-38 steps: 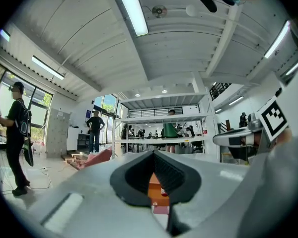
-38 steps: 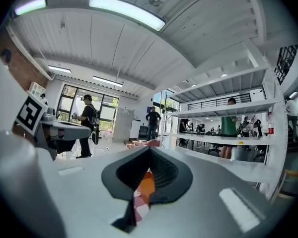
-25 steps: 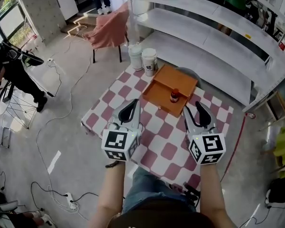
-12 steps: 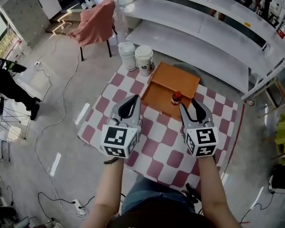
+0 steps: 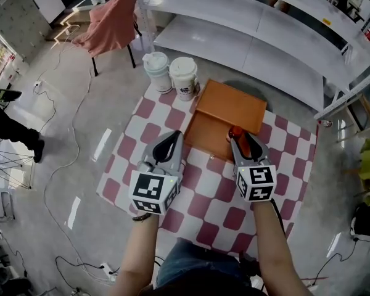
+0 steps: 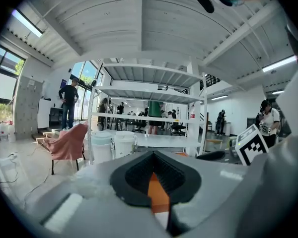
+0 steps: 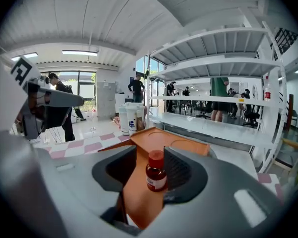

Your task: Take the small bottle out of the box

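The small brown bottle (image 7: 155,175) with a red cap (image 5: 235,131) stands upright in the shallow orange box (image 5: 234,106) near its front edge. My right gripper (image 5: 237,135) is open, with a jaw on each side of the bottle. In the right gripper view (image 7: 150,158) the bottle sits close against the right jaw, with a gap to the left one. My left gripper (image 5: 174,135) hovers over the checkered table left of the box. Its jaw tips meet and it holds nothing. In the left gripper view only a sliver of orange (image 6: 157,195) shows through.
Two white lidded cups (image 5: 155,71) (image 5: 183,78) stand at the far left corner of the red-and-white checkered table (image 5: 203,190). White metal shelving (image 5: 246,42) runs behind the table. A chair draped in pink cloth (image 5: 108,26) stands far left. Cables lie on the floor.
My right gripper has moved forward into the box until its open jaws straddle the bottle. The left gripper has stayed about where it was, beside the box.
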{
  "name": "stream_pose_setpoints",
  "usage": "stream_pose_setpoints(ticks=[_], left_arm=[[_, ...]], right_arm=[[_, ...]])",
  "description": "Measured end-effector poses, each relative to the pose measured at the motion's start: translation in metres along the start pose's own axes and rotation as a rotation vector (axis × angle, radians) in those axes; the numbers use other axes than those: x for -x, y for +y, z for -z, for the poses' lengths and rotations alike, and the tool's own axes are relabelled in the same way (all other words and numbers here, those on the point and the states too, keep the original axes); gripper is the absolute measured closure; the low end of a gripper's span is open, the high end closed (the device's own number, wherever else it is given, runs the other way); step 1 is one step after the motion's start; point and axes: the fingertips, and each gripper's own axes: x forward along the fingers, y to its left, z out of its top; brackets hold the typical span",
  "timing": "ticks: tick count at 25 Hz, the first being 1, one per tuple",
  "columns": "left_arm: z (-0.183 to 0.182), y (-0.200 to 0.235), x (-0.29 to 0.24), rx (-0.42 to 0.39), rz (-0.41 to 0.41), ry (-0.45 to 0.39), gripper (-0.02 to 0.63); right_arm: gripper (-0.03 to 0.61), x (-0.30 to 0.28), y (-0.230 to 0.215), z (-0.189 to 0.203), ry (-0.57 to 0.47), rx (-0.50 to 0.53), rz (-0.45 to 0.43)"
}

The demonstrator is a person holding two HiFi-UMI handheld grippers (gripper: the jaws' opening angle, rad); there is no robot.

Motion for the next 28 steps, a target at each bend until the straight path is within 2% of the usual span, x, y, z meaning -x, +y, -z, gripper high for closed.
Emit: stream_pose_setpoints(ticks=[6, 10, 13, 22, 28], left_arm=[[0.013, 0.004, -0.018, -0.028, 0.036, 0.031, 0.615], [0.019, 0.005, -0.029, -0.019, 0.057, 0.040, 0.615], [0.022, 0.008, -0.033, -0.010, 0.064, 0.043, 0.615], [0.027, 0.015, -0.034, 0.004, 0.072, 0.047, 0.615], [0.015, 0.017, -0.031, -0.007, 0.081, 0.021, 0.615]], right_arm=[[0.408, -0.026, -0.010, 0.017, 0.045, -0.019, 0.034], [0.408, -0.038, -0.015, 0.026, 0.083, -0.017, 0.058], [0.434, -0.041, -0.016, 0.029, 0.103, 0.006, 0.080], [0.440, -0.041, -0.018, 0.029, 0.102, 0.018, 0.101], [0.440, -0.029, -0.016, 0.015, 0.081, 0.016, 0.099]])
